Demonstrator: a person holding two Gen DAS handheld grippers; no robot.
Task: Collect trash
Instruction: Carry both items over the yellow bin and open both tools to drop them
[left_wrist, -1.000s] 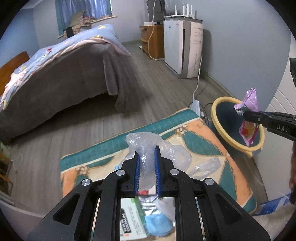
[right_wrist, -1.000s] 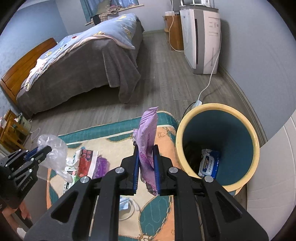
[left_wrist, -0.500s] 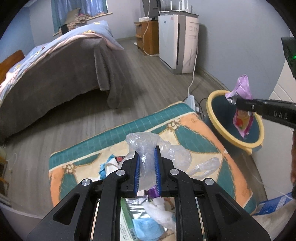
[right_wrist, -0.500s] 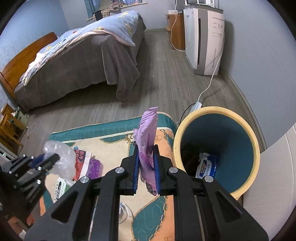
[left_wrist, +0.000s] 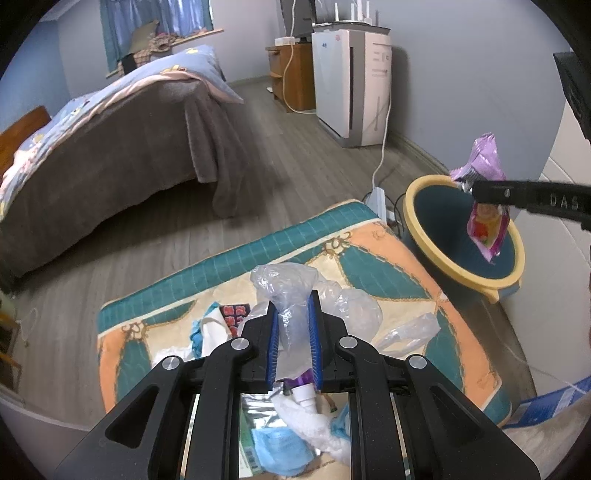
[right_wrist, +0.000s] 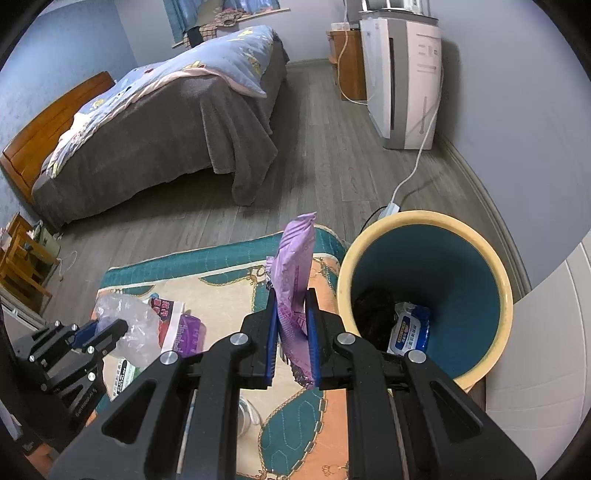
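Observation:
My left gripper is shut on a crumpled clear plastic bag, held above the patterned rug. In the right wrist view that same left gripper and clear bag show at the lower left. My right gripper is shut on a purple snack wrapper, just left of the yellow-rimmed teal bin. From the left wrist view, the right gripper holds the wrapper in front of the bin. A blue wipes pack lies inside the bin.
More litter lies on the rug: a red-patterned packet, a blue mask, white tissue and a clear plastic piece. A bed, a white air purifier and a power strip with its cable stand beyond.
My left gripper, with the clear bag, has moved right towards the bin and sunk a little, bringing more litter into view beneath it. The right gripper has stayed almost still with the wrapper.

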